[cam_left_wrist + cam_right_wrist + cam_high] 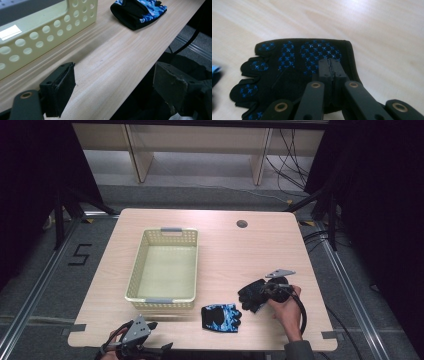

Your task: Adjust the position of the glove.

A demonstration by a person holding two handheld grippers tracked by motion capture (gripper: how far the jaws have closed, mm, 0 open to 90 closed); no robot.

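A wooden tabletop (220,245) is carrying one cream perforated basket (164,270), sitting left of centre and holding nothing. Two fingerless gloves are lying toward the near edge: one blue camouflage glove (221,317) just right of the basket's near corner, and one black glove (252,295) nearer the right edge. The right gripper (331,65) is hovering over the black glove's palm, jaws pressed together, pinching nothing. The left gripper (112,85) is waiting at the near-left corner, jaws spread wide.
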